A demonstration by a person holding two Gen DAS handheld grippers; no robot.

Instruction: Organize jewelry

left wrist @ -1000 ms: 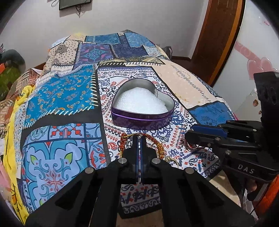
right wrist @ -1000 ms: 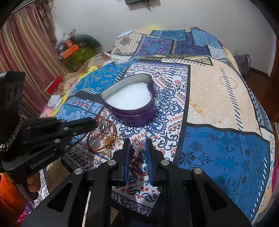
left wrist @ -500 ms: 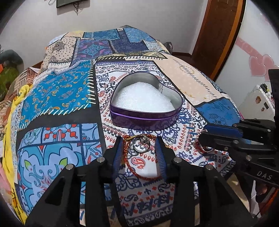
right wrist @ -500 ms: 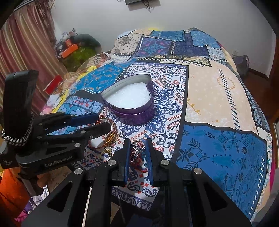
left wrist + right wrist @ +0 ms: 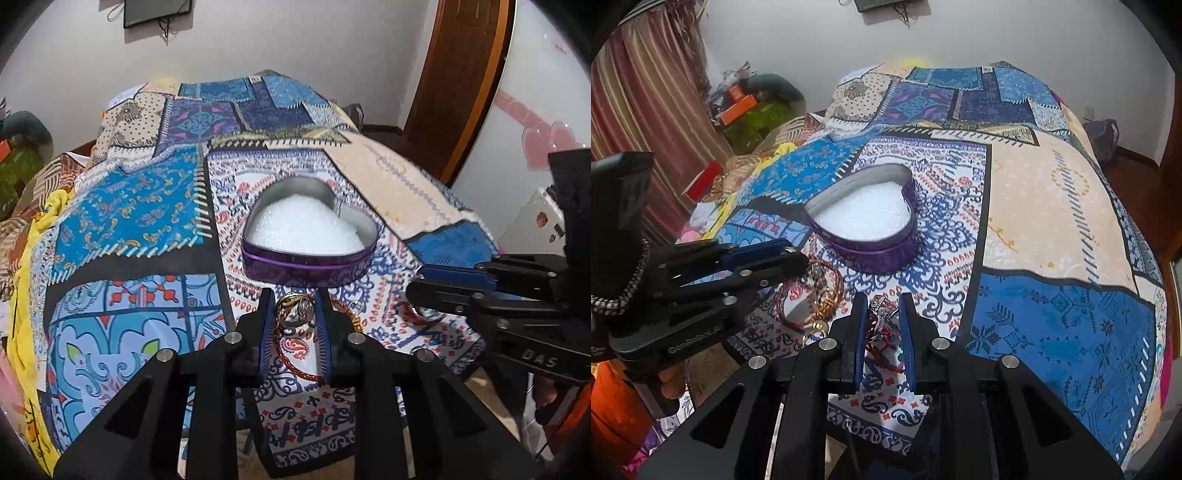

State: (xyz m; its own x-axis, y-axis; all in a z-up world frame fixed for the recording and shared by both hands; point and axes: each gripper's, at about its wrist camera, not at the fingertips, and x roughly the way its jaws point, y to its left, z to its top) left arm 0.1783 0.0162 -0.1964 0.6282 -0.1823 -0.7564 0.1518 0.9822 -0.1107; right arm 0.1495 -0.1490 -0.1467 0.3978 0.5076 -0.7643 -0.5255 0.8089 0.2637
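A purple heart-shaped tin (image 5: 308,264) lined with white foam sits open on the patchwork bedspread; it also shows in the right wrist view (image 5: 866,225). My left gripper (image 5: 294,310) is shut on a silver ring (image 5: 295,309) just in front of the tin, above a red braided bracelet (image 5: 295,363). My right gripper (image 5: 883,312) is shut on a silver ring with a stone (image 5: 881,308), to the right of the left gripper, above a red cord (image 5: 886,341). A red and gold bracelet (image 5: 816,295) lies by the left fingers.
The bedspread (image 5: 1052,221) covers a bed that drops off at the near edge. A wooden door (image 5: 461,85) stands at the right, curtains (image 5: 646,110) and clutter (image 5: 746,107) at the left. The right gripper's body (image 5: 517,295) is close beside my left gripper.
My left gripper was shut a second ago, then opened around a silver ring and has now closed on it and lifted it toward the tin. The right gripper has kept hold of its ring.
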